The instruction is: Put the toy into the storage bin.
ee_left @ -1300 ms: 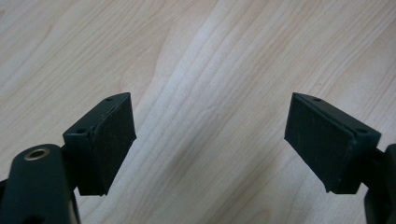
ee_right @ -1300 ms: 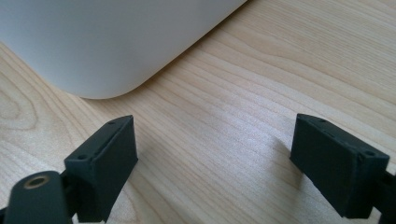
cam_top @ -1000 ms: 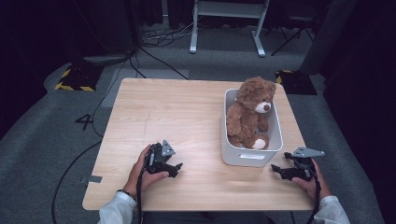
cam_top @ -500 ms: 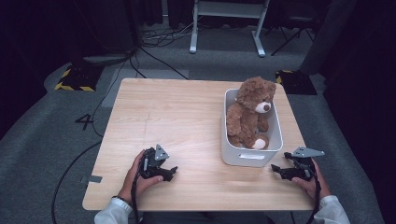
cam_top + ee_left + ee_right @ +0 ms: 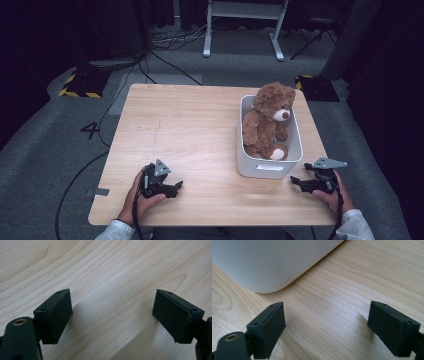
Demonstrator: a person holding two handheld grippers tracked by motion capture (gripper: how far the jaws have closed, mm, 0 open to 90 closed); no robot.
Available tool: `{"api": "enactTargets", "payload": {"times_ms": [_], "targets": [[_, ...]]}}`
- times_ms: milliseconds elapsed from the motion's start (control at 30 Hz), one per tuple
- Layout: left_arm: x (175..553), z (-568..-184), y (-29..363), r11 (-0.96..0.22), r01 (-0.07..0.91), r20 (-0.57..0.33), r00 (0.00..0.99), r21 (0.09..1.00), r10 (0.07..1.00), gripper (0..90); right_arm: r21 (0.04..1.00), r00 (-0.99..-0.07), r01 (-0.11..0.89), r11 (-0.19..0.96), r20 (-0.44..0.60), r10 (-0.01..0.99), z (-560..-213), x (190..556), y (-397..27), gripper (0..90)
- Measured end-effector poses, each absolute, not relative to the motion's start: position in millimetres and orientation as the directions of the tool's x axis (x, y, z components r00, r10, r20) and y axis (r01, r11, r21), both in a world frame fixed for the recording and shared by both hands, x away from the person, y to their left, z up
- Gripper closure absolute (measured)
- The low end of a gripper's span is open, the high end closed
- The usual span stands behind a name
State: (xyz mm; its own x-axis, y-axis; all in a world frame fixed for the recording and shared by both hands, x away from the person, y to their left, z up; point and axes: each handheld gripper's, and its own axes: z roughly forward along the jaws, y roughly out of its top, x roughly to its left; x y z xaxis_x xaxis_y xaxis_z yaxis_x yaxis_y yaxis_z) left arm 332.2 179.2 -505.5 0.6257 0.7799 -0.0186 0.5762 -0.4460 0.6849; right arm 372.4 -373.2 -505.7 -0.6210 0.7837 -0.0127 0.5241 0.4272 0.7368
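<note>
The brown teddy bear [image 5: 266, 121] sits upright in the white bin [image 5: 270, 169] at about 3 o'clock on the counter [image 5: 185, 125], so I'd guess it's already packed. Right tongs [image 5: 299, 182] rest by the bin's near corner at 5 o'clock, wide open and empty. Left tongs [image 5: 172, 187] sit at 7 o'clock, also spread wide with nothing in them, looks like both are parked.
</note>
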Motion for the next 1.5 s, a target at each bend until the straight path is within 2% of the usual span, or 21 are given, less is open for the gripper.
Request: {"api": "enactTargets", "payload": {"times_ms": [300, 767, 1000, 1500], "targets": [[321.4, -505.6, 192.4, -0.426, 0.59, -0.014, 0.596, 0.686, 0.803, 16.1, 0.737, -0.621, 0.524, 0.427, -0.013, 0.783, -505.8, 372.3, -373.2, 14.3], [322.3, -506.3, 191.0, -0.421, 0.594, -0.018, 0.592, 0.685, 0.806, 14.7, 0.736, -0.629, 0.52, 0.432, -0.012, 0.777, -505.7, 372.7, -373.5, 14.2], [325.6, -506.1, 190.2, -0.424, 0.603, -0.017, 0.588, 0.676, 0.809, 10.4, 0.737, -0.629, 0.52, 0.432, -0.012, 0.777, -505.7, 372.7, -373.4, 14.2], [325.6, -506.7, 189.4, -0.413, 0.605, -0.023, 0.581, 0.681, 0.813, 10.1, 0.735, -0.631, 0.52, 0.434, -0.012, 0.776, -505.6, 372.7, -373.3, 14.2]]}}
